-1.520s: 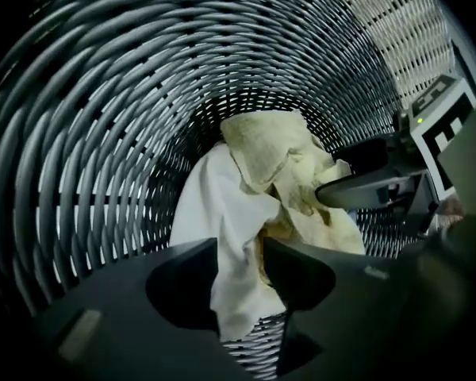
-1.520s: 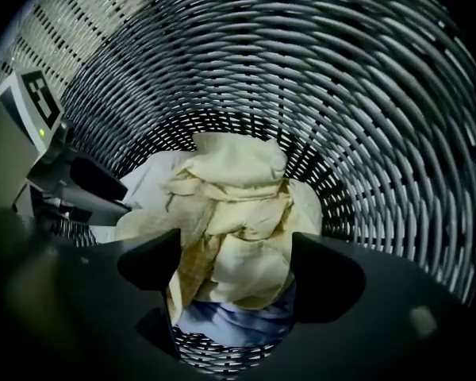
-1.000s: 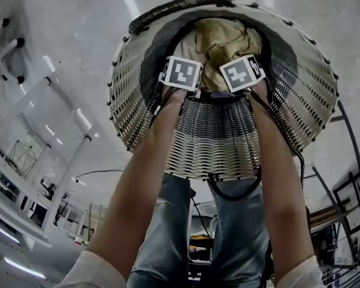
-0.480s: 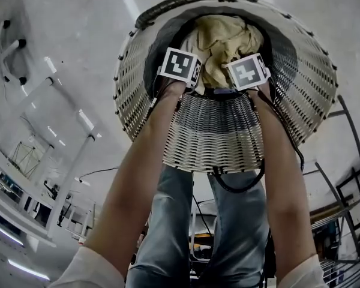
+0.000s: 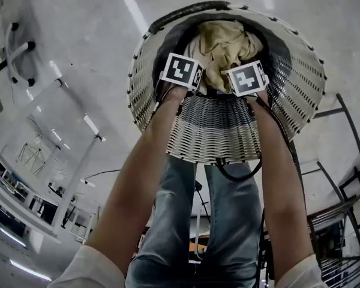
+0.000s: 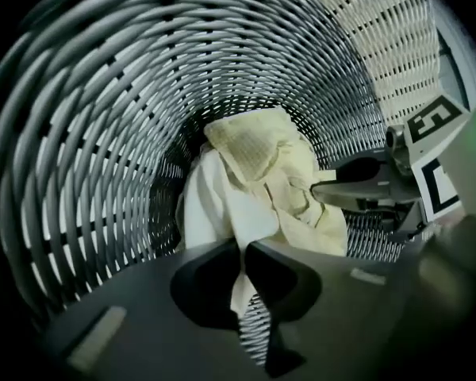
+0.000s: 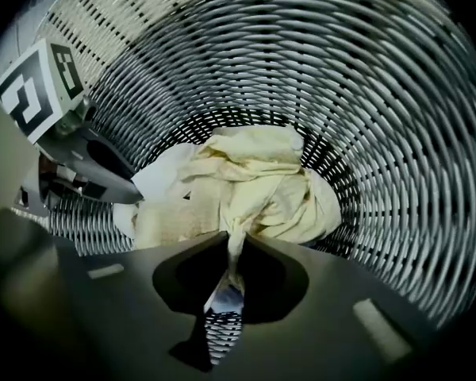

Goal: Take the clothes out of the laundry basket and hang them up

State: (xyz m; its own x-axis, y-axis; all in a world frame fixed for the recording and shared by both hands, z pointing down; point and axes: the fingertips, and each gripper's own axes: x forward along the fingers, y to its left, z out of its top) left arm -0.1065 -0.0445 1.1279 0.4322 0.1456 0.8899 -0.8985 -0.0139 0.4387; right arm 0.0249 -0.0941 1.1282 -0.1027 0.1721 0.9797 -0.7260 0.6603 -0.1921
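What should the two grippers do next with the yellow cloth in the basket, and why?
Probably lift both straight up. The left gripper pinches a fold of the yellow cloth; so does the right gripper, whose jaws have just been closing. The cloth lies deep in the basket, so raising should bring it out.

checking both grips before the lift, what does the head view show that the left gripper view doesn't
Only the head view: the person's two bare forearms, blue jeans and the outer wall of the grey woven laundry basket. Only the left gripper view: how the left gripper grips, jaws shut on a fold of the pale yellow cloth garment. Both: that garment lying in the basket, and the right gripper, whose jaws have just been closing on the same garment.
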